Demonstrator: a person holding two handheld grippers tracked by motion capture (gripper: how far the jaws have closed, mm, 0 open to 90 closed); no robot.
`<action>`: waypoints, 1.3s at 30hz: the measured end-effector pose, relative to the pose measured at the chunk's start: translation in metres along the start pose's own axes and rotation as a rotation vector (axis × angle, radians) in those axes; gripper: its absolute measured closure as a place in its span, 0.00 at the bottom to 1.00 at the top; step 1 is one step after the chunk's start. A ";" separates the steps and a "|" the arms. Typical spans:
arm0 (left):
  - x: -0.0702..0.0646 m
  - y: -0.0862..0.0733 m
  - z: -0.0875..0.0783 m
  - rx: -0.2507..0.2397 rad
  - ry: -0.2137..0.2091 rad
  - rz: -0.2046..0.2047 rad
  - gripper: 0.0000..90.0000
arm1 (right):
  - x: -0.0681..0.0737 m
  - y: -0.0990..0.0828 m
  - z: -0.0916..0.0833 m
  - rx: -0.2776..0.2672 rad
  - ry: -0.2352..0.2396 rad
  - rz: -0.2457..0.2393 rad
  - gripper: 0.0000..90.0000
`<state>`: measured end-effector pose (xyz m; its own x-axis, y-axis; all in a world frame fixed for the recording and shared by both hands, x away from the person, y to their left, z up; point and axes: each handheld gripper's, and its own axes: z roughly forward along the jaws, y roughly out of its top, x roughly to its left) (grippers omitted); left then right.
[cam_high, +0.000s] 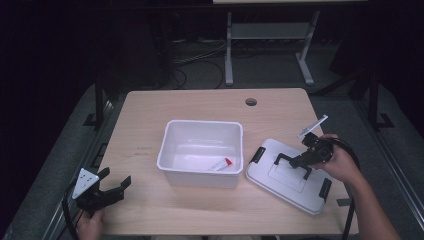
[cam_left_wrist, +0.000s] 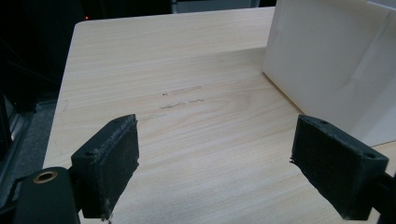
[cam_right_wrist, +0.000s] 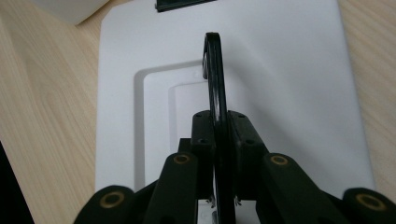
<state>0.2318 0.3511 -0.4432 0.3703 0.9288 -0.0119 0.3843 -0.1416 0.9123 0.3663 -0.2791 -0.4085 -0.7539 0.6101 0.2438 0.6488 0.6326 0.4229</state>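
A white plastic bin (cam_high: 202, 123) stands open in the middle of the wooden table (cam_high: 145, 115). Inside it lies a small white tube with a red cap (cam_high: 220, 164). The bin's white lid (cam_high: 280, 182) lies flat on the table to the right, with its thin black handle (cam_high: 285, 158) raised. My right gripper (cam_high: 301, 162) is shut on that handle (cam_right_wrist: 214, 70), both pads pressed against it above the lid (cam_right_wrist: 289, 70). My left gripper (cam_high: 116, 177) rests at the table's front left, jaws wide open (cam_left_wrist: 219, 158) with bare wood between them and the bin's wall (cam_left_wrist: 327, 60) ahead to the right.
Black latches (cam_high: 258, 154) (cam_high: 325, 189) sit at the two ends of the lid. A round cable hole (cam_high: 251, 102) is near the table's far edge. Beyond the table are a white desk frame (cam_high: 229, 50) and cables on the floor.
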 end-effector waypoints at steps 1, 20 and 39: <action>0.000 0.000 0.000 0.000 0.001 0.001 0.16 | 0.000 0.000 0.000 0.001 0.002 -0.003 0.91; -0.001 0.000 0.001 0.003 0.001 0.006 0.16 | 0.011 0.003 -0.019 -0.008 -0.026 -0.049 0.94; -0.001 0.001 0.000 0.000 0.003 0.004 0.16 | 0.040 0.016 -0.066 -0.022 -0.040 -0.127 0.94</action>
<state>0.2318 0.3502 -0.4427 0.3692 0.9293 -0.0072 0.3827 -0.1449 0.9124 0.3396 -0.2760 -0.3349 -0.8246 0.5449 0.1520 0.5457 0.6956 0.4672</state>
